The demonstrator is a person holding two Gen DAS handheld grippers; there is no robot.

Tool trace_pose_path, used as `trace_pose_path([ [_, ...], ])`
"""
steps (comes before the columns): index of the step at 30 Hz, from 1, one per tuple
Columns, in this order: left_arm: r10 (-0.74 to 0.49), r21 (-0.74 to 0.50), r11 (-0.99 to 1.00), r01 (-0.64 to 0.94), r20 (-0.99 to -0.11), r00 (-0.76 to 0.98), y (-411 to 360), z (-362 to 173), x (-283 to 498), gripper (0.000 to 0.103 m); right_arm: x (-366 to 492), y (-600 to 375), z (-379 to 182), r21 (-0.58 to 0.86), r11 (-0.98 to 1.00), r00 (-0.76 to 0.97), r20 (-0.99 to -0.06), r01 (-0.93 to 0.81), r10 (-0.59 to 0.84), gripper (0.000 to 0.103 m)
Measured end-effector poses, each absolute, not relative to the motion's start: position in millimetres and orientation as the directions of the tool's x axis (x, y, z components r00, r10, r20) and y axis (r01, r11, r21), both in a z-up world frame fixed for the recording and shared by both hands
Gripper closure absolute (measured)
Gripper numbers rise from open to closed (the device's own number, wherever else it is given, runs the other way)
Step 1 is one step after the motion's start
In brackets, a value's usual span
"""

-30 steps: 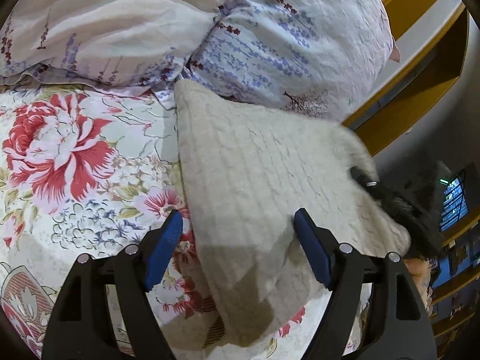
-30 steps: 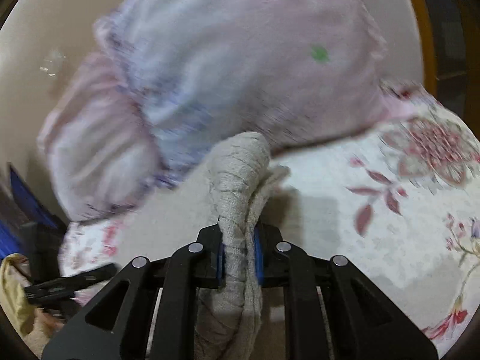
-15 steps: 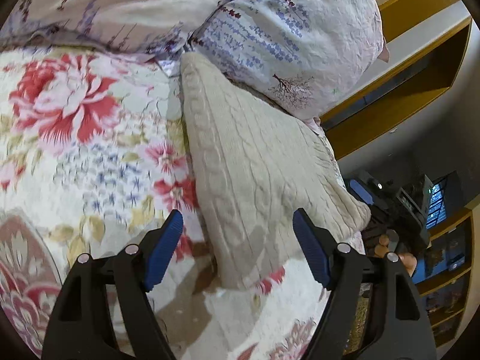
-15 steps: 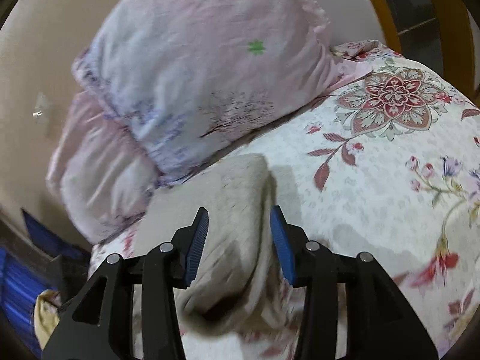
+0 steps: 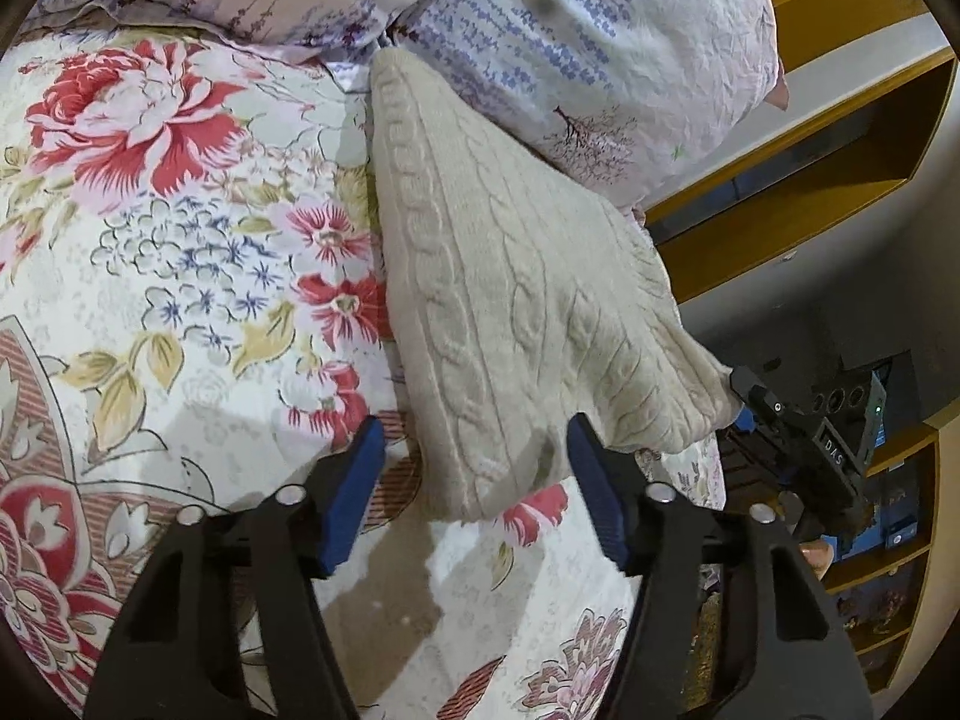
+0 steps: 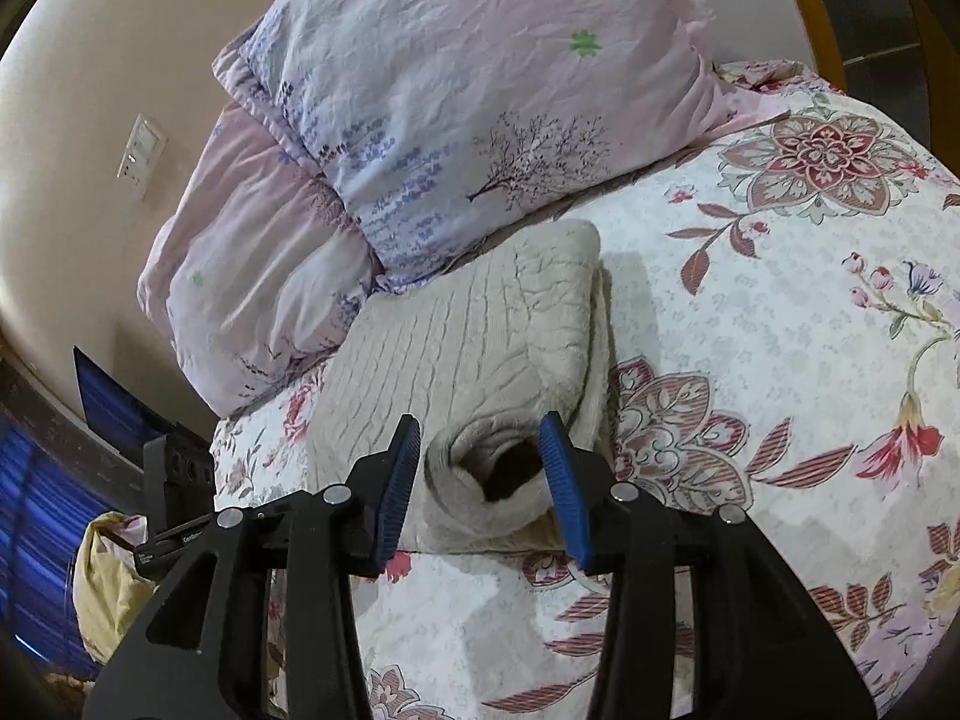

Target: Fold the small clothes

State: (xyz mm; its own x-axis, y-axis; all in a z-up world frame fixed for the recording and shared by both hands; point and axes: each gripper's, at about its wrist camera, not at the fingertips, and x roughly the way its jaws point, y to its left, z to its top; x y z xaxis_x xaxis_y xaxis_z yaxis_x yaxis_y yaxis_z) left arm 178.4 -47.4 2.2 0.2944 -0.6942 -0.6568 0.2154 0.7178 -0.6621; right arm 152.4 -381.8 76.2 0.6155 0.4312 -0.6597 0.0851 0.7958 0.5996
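A folded cream cable-knit sweater lies on the floral bedspread, its far end against the pillows. My left gripper is open and empty, its blue pads on either side of the sweater's near corner. In the right wrist view the sweater lies folded with a rolled opening facing me. My right gripper is open and empty, just in front of that rolled end. The right gripper also shows in the left wrist view at the sweater's right corner.
Two pale floral pillows are stacked behind the sweater. A yellow wooden bed frame and shelves stand at the right. The bed's edge drops off to the left of the sweater, with a yellow cloth below.
My right gripper was shut on the sweater's fold a second ago; it has opened and let go, and the sweater now lies flat on the bed. Both grippers have drawn back slightly.
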Motion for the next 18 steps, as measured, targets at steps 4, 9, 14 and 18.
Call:
trace_pose_path([
  [4,-0.692,-0.651,0.722,0.236,-0.666,0.278,-54.5,-1.1,178.6,0.076,156.6,-373.2,72.2,0.573,0.816,0.603,-0.678,0.077,0.42,0.091],
  [9,-0.735,-0.686,0.677,0.268,-0.613,0.289,-43.1,7.7,176.8,0.087,139.1,-375.3,108.0,0.562,0.827,0.707,-0.584,-0.003,0.4,0.093],
  [14,-0.743,-0.689,0.669,0.279,-0.613,0.268,-36.3,0.3,174.0,0.088,135.6,-381.9,67.4,0.462,0.881,0.604,-0.733,0.104,0.313,0.094],
  [18,-0.746,-0.694,0.666,0.274,-0.616,0.253,-34.6,-9.3,172.3,0.088,132.4,-390.9,39.6,0.496,0.855,0.562,-0.756,0.154,0.337,0.094],
])
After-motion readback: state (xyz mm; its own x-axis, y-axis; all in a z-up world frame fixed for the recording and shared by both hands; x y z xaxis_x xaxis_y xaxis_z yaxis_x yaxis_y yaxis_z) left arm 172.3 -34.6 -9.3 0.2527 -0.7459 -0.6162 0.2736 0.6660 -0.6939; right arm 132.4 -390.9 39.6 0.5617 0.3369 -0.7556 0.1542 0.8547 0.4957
